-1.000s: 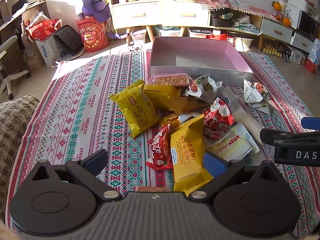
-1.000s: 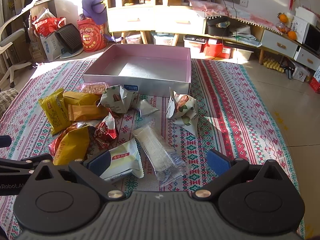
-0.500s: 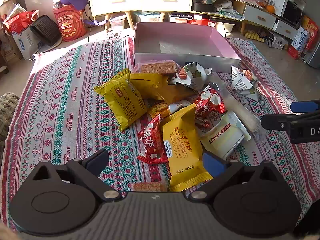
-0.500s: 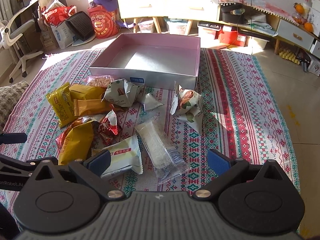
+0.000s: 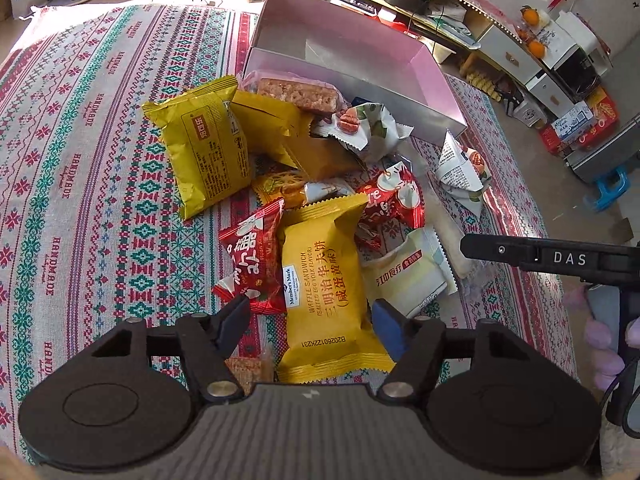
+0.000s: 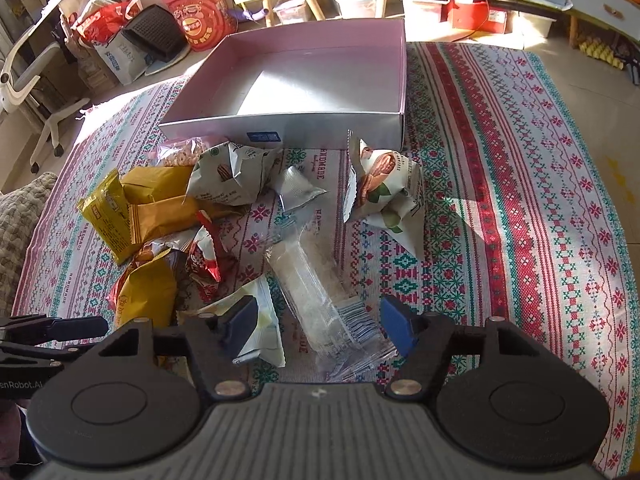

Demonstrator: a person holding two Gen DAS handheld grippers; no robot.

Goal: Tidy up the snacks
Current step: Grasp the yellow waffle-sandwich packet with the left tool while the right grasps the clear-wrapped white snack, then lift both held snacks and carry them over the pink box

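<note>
A pile of snack packets lies on a patterned cloth in front of an open pink box (image 5: 352,64) (image 6: 316,68), which holds nothing I can see. My left gripper (image 5: 310,320) is open, its fingers either side of the near end of a yellow waffle sandwich packet (image 5: 324,280). A red packet (image 5: 252,260) lies just left of it. My right gripper (image 6: 318,324) is open above a clear wrapped bar (image 6: 320,296), with a pale packet (image 6: 262,320) at its left finger. A white nut packet (image 6: 384,188) lies further off.
The patterned cloth (image 5: 80,200) covers the table. Other yellow packets (image 5: 208,148) and a cereal bar (image 5: 296,92) lie near the box. The other gripper's arm (image 5: 552,258) reaches in from the right. Room furniture and bags stand beyond the table.
Both grippers have moved forward and down toward the pile. The left gripper now straddles the yellow waffle packet; the right one is over the clear bar.
</note>
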